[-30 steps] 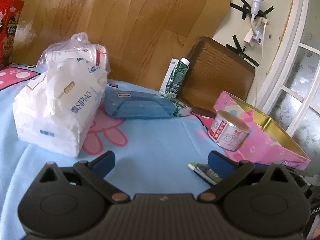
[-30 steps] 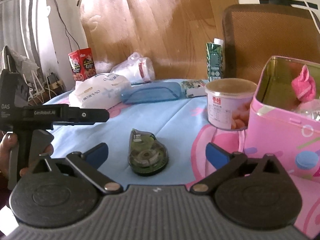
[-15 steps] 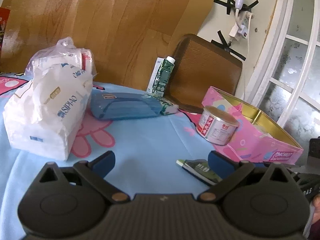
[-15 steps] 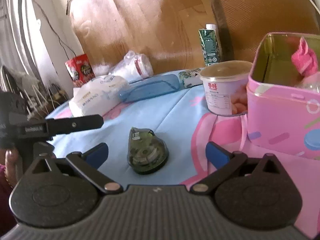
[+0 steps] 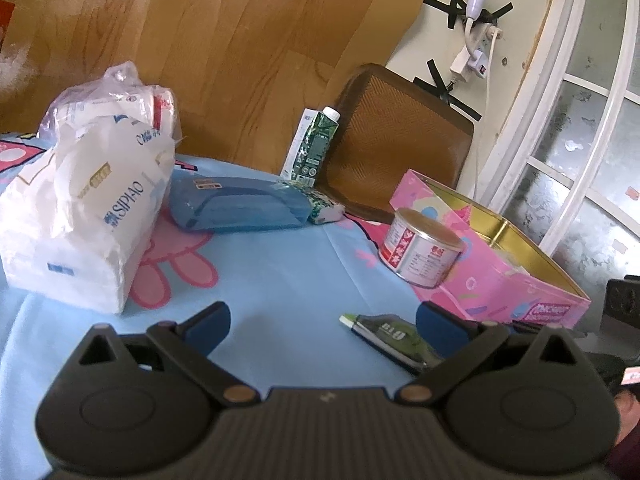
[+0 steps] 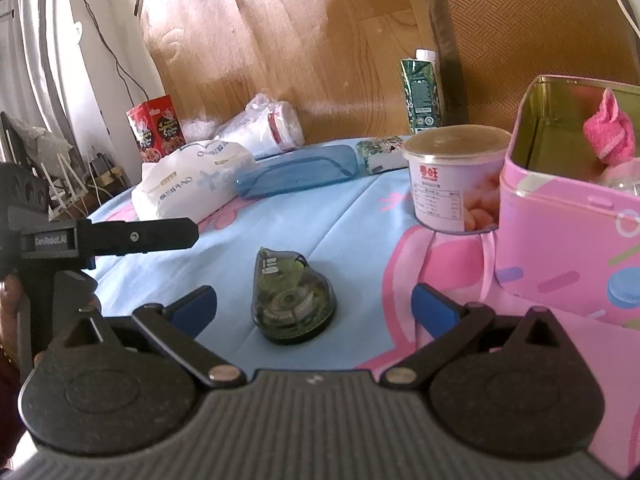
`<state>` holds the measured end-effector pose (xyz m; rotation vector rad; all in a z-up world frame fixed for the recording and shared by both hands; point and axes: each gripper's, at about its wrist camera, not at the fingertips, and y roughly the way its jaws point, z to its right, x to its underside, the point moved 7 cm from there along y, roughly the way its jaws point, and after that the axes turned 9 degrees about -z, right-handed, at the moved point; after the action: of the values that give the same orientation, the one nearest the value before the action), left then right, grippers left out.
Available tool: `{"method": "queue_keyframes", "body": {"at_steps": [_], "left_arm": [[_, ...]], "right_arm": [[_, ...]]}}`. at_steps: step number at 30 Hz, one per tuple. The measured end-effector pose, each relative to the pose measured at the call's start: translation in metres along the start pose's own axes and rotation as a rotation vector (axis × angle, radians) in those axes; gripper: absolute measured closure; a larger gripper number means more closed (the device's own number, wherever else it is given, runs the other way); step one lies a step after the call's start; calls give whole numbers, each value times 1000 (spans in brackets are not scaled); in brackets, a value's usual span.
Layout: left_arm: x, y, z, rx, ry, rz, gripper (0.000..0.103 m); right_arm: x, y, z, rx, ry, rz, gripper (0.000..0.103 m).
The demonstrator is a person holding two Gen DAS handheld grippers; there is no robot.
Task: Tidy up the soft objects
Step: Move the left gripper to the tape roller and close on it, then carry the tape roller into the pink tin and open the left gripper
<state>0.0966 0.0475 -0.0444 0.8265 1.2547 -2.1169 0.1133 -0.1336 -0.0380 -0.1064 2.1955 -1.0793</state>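
Tissue pack (image 5: 76,216) lies lengthwise, pointing away leftward.

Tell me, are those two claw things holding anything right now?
No. The left gripper and the right gripper are both open and hold nothing. The correction tape lies on the table between the right one's fingers, untouched.

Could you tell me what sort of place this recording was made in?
Probably a lived-in home room: a table under a cartoon-print cloth, a tissue pack, a pink tin and a mesh chair behind.

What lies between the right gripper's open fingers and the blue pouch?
In the right wrist view, only the correction tape dispenser on bare tablecloth before the blue pouch.
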Motion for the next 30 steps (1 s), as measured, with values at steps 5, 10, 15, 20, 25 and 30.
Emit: {"method": "queue_keyframes", "body": {"at_steps": [5, 10, 15, 20, 25, 30], "left_arm": [[1, 3, -3, 61, -52, -30, 0], [5, 1, 0, 66, -106, -30, 2], [7, 6, 12, 144, -198, -56, 6], [8, 26, 40, 137, -170, -134, 12], [7, 42, 59, 106, -155, -162, 37], [-4, 38, 101, 136, -47, -161, 43]], "right_arm": [[3, 6, -10, 89, -102, -42, 0], [8, 12, -17, 164, -179, -62, 3], [8, 11, -16, 190, -191, -52, 12], [8, 12, -21, 198, -225, -45, 27], [9, 10, -27, 191, -255, -26, 53], [9, -14, -25, 210, -229, 84, 53]]}}
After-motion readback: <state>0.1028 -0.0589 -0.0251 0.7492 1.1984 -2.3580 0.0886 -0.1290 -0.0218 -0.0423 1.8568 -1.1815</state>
